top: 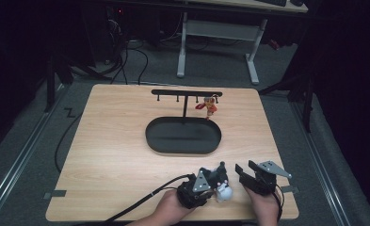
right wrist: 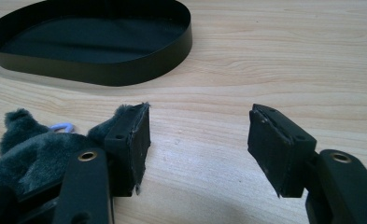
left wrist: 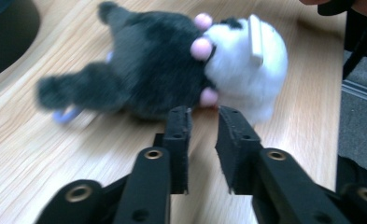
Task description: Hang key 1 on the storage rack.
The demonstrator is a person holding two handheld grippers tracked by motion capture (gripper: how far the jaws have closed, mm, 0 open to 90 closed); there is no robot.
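- The left gripper [left wrist: 202, 116], nearest the camera, has its black jaws narrowly apart, gripping nothing, their tips just short of the dark grey and white plush toy [left wrist: 172, 70] lying on the light wooden table [top: 112, 155].
- The right gripper [right wrist: 197, 140] is wide open just beside the toy.
- The likely step is picking up the toy; its small blue loop [left wrist: 64, 114] probably goes on the black T-shaped hook rack [top: 186, 93] above the black oval tray [top: 183, 135].
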